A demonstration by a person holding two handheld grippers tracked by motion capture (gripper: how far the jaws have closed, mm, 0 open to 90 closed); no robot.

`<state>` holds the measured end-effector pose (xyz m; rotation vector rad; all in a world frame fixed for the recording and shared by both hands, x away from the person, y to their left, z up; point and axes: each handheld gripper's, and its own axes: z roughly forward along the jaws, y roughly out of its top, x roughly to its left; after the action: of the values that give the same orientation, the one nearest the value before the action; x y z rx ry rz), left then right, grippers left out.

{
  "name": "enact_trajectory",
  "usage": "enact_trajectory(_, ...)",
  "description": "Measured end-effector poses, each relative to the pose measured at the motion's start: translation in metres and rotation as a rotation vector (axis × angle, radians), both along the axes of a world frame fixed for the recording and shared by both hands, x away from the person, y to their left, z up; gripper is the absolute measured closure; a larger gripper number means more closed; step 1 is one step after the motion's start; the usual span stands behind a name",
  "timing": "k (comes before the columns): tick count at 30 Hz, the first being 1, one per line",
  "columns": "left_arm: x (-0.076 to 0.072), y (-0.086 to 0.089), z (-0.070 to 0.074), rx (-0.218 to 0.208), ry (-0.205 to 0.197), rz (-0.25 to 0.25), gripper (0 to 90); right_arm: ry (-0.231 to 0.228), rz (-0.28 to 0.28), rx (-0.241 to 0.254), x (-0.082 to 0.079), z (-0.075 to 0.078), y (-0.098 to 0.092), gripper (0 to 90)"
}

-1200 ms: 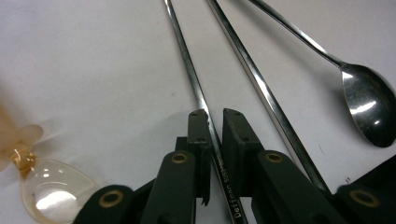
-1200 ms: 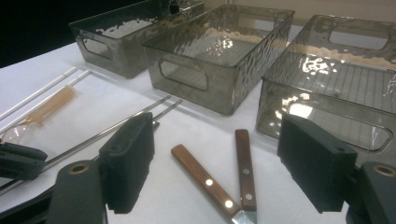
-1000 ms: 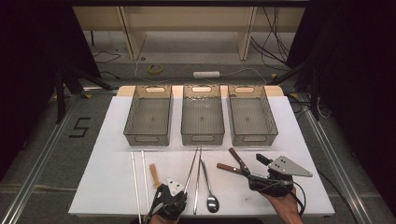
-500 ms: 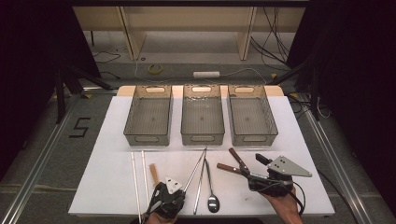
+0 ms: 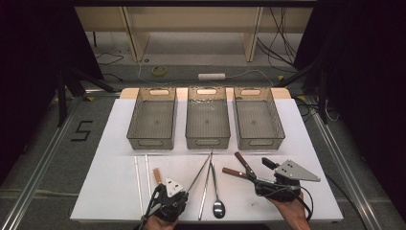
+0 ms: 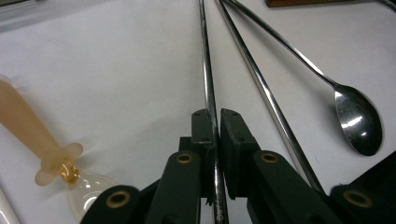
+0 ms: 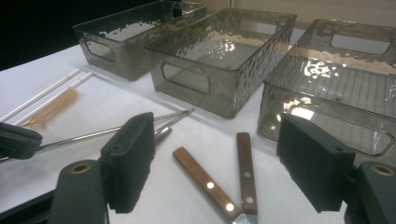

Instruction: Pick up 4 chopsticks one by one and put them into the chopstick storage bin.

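Overhead first, high view: white tabletop w/ three smoked clear plastic bins in a row at 12 o'clock: left bin, middle bin, right bin. Left gripper sits at 6 o'clock near the table's front edge, clamped on the long thin steel rod, which runs off toward 1 o'clock and ends just short of the middle bin. A second steel rod lies just beside it; the two tips nearly meet at the far end. Long-handled steel spoon next to that, bowl at the front edge. Two thin white sticks and an amber glass dropper lie at 10 o'clock of the left gripper. Right gripper at 4 o'clock of the table, near two wooden-handled spatulas.

Left gripper view: black jaws together, pinching the rod between the pads; rod runs straight to 12 o'clock. Second rod and spoon at 2 o'clock, dropper at 9 o'clock, all on the table.

Right gripper view: jaws wide apart, nothing btwn them. Wooden handles lie on the table in the gap, bins beyond at 12 o'clock, rods at 9 o'clock.
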<state>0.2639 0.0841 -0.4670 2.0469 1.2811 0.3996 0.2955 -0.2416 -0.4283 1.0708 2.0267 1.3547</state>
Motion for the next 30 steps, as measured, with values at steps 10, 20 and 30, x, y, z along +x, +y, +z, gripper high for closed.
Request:
enact_trajectory(10, 0.001, 0.007, 0.009, -0.019, -0.02, -0.013, 84.3, 0.0, 0.002, 0.0, 0.0, 0.0, 0.0, 29.1)
enact_trajectory(20, -0.002, 0.014, 0.024, -0.045, -0.061, -0.028, 84.3, 0.002, 0.002, 0.0, 0.0, 0.0, 0.0, 29.2)
enact_trajectory(30, -0.004, 0.021, 0.039, -0.095, -0.087, -0.045, 84.4, 0.004, 0.001, 0.002, 0.001, -0.001, -0.001, 29.3)
